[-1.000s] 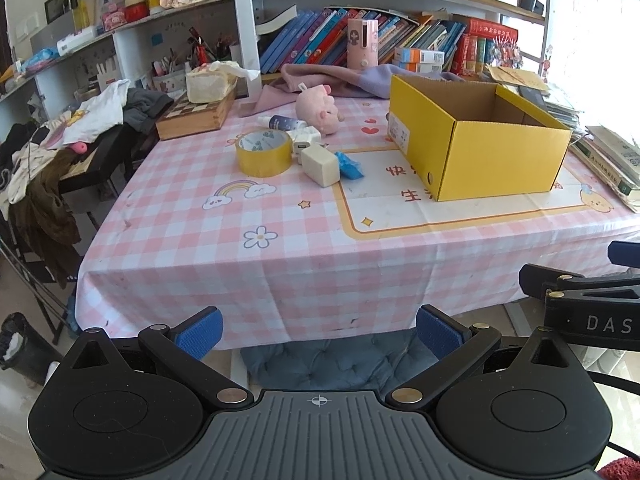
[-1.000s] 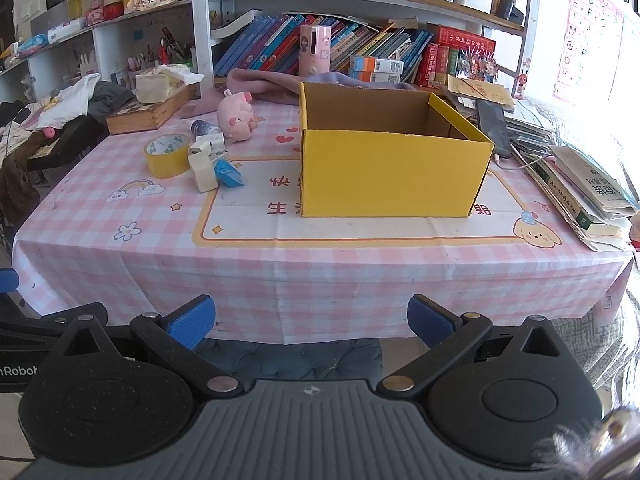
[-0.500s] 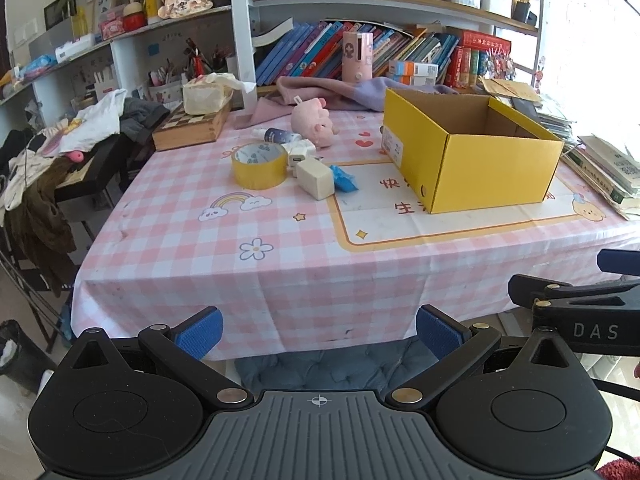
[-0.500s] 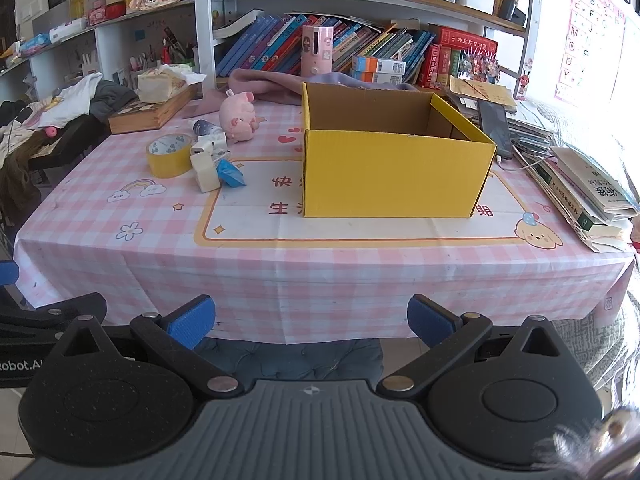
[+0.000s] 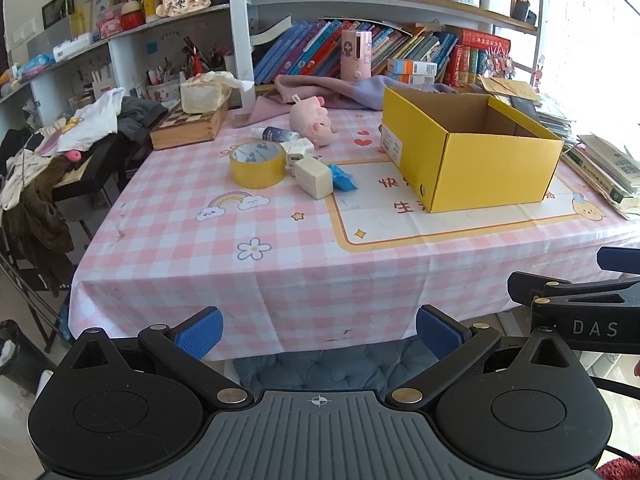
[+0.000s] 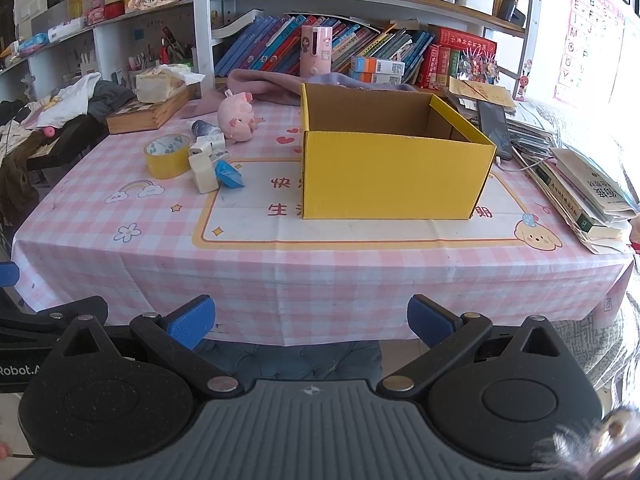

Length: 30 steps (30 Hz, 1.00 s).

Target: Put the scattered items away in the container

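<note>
From the left wrist view, the left hand-held gripper is held level in front of the near edge of the pink checked surface, its blue-padded fingers spread wide with nothing between them. Ahead and slightly left of it lie the yellow tape roll, a cream rectangular block, a blue crumpled wrapper, a white plug adapter, a small dark tube and a pink plush pig. The open yellow cardboard box stands ahead to the right. The right hand-held gripper juts in at the right edge.

From the right wrist view, the right hand-held gripper is likewise level before the surface edge, fingers wide apart and empty. The yellow cardboard box stands straight ahead, the scattered items ahead to the left.
</note>
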Available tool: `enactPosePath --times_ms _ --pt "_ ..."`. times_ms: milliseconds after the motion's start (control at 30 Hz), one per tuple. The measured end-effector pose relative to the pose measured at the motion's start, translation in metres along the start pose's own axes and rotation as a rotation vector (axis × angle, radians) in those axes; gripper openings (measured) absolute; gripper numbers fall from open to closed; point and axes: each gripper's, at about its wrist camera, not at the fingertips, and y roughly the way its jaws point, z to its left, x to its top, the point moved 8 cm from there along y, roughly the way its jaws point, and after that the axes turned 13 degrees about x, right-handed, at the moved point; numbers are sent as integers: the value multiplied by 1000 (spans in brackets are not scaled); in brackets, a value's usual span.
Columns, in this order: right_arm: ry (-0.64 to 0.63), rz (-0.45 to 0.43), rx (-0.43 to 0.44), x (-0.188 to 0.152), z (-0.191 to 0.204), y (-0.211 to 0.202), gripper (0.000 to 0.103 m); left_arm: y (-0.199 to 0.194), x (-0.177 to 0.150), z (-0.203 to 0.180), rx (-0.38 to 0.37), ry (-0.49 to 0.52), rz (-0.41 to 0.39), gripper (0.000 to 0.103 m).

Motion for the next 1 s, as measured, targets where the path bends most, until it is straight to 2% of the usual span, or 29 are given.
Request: enactPosePath --times_ms 300,1000 --pt "0 2 -1 1 0 1 103 3 -2 -1 -19 -8 25 103" --pt "-5 1 0 1 1 3 103 7 0 2 11 2 35 103"
